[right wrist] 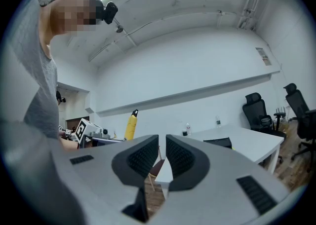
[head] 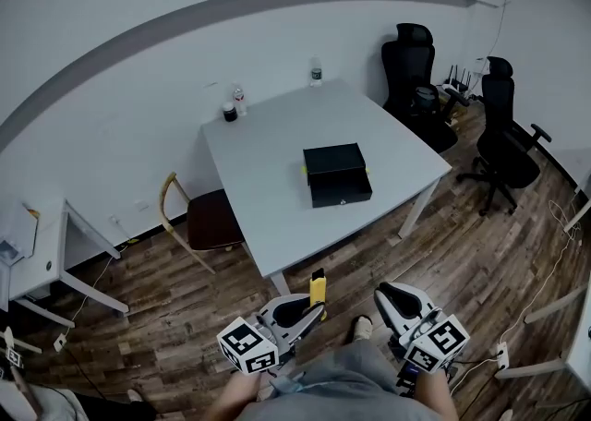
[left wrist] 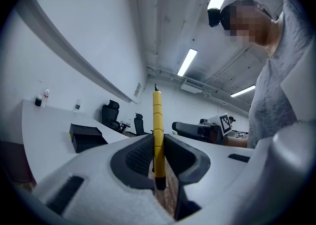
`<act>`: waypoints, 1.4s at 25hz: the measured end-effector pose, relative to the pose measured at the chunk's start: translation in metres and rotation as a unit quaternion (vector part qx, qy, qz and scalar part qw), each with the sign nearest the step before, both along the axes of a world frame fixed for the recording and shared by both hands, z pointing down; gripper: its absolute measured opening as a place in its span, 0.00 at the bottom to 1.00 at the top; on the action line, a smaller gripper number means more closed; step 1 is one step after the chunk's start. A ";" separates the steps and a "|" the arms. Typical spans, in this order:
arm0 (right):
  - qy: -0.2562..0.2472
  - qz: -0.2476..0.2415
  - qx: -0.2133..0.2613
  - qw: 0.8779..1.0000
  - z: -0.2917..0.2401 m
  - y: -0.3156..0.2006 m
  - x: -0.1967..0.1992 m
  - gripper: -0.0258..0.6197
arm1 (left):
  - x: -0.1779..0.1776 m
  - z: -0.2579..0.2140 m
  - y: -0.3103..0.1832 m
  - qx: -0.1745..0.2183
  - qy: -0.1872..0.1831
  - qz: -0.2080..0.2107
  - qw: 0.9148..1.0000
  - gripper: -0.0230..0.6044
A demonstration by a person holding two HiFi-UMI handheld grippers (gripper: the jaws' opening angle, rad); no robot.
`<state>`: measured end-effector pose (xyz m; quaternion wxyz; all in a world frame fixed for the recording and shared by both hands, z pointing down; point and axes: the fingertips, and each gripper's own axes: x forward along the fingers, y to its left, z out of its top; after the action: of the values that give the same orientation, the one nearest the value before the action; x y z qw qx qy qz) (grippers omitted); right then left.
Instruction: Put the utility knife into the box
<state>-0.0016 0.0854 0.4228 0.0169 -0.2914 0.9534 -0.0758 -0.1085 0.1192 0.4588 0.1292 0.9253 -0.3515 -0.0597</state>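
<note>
Flooring of dark wood planks (head: 480, 253) and a pale wall (head: 120, 87) bounded the room in the head view. At centre stood a grey table (head: 277, 133). Two black office chairs (head: 412, 73) stood beyond its far right corner, and a wooden chair with a dark seat (head: 205, 218) was tucked at its left edge. A small white side table (head: 51, 258) stood well apart at the far left.

On the grey table, towards its right half, lay the black box (head: 337, 174), closed as far as could be told.

Both grippers were held level at the lower edge of the head view, short of the table's near corner. The left gripper (left wrist: 157, 146) had its jaws clamped on the yellow utility knife (left wrist: 157, 128), which stood upright between the pads with its dark tip uppermost; the knife was thus well apart from the box. The right gripper (right wrist: 162, 156) was just beside the left; its jaws stood a narrow slit apart, with nothing between them.

Two clear bottles (head: 316, 70) and a small dark cup (head: 229, 113) stood along the table's far edge.
</note>
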 end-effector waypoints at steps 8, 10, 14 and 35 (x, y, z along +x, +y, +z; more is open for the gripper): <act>-0.004 -0.025 0.002 1.000 0.000 -0.035 -0.019 0.11 | -0.011 0.003 -0.029 -0.005 -0.001 -0.015 1.000 0.16; 0.000 -0.031 0.002 1.000 0.000 -0.048 -0.022 0.11 | -0.011 0.001 -0.042 -0.003 -0.004 -0.016 1.000 0.16; 0.003 -0.033 0.004 0.999 -0.001 -0.074 -0.021 0.11 | -0.010 -0.001 -0.067 0.000 -0.010 -0.013 1.000 0.16; -0.010 -0.049 0.004 0.999 -0.022 -0.220 0.027 0.11 | 0.034 -0.021 -0.214 -0.012 -0.019 -0.027 0.999 0.16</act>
<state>0.0252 -0.1347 0.4009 0.0234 -0.2436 0.9666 -0.0758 -0.0748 -0.0947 0.4382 0.1317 0.9147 -0.3797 -0.0417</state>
